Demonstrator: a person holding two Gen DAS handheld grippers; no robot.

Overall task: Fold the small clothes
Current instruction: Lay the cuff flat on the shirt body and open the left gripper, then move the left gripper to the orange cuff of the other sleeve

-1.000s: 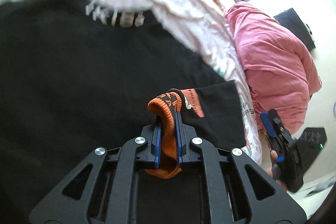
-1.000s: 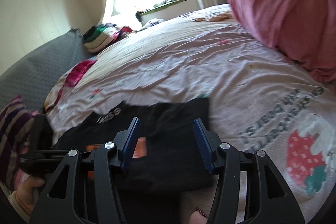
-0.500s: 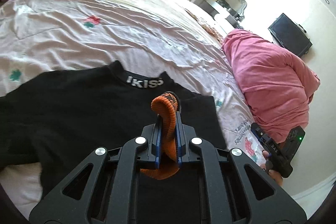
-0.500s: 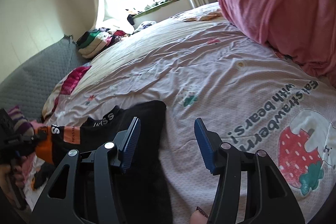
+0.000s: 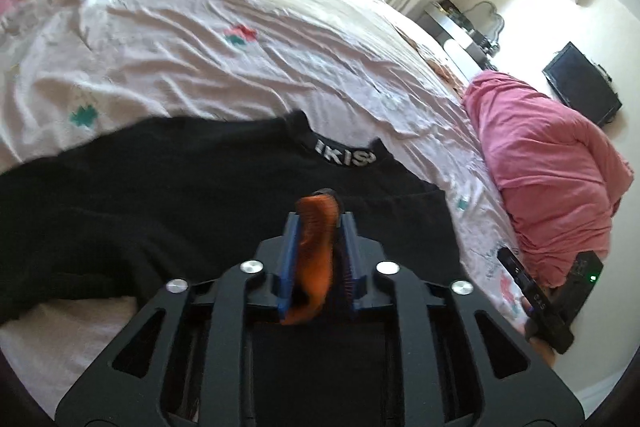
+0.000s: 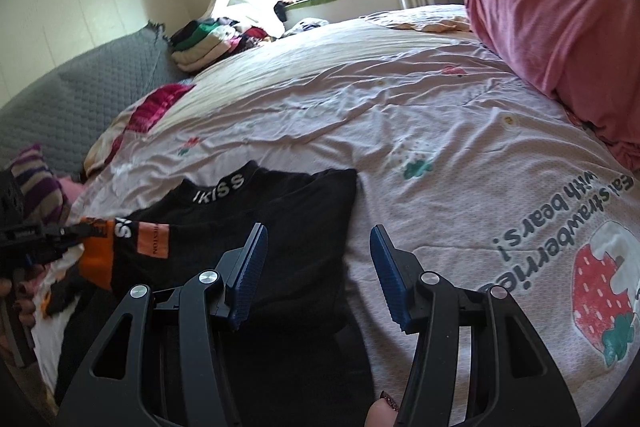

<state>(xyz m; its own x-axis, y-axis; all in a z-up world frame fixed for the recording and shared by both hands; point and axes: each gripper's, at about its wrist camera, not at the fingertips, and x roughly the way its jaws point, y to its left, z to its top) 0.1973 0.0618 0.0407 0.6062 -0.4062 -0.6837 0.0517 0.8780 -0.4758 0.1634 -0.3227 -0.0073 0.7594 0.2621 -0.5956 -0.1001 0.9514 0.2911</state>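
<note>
Left tool (image 5: 318, 227) is opening around the orange cuff (image 5: 314, 247) of the black top (image 5: 160, 195); right tool (image 6: 318, 267) gapes empty over the bed (image 6: 400, 115).

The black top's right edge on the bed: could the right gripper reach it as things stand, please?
Probably yes: the right gripper is open and empty, with the black top lying flat on the bedspread just beyond its left finger and nothing lies between.

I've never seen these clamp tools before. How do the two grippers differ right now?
The left gripper has its jaws narrow and opening, with the orange cuff of the black top between them; the right gripper stands wide with nothing between its jaws. The left hangs over the top, the right over its edge and the bedsheet. Both have black frames and blue pads.
</note>
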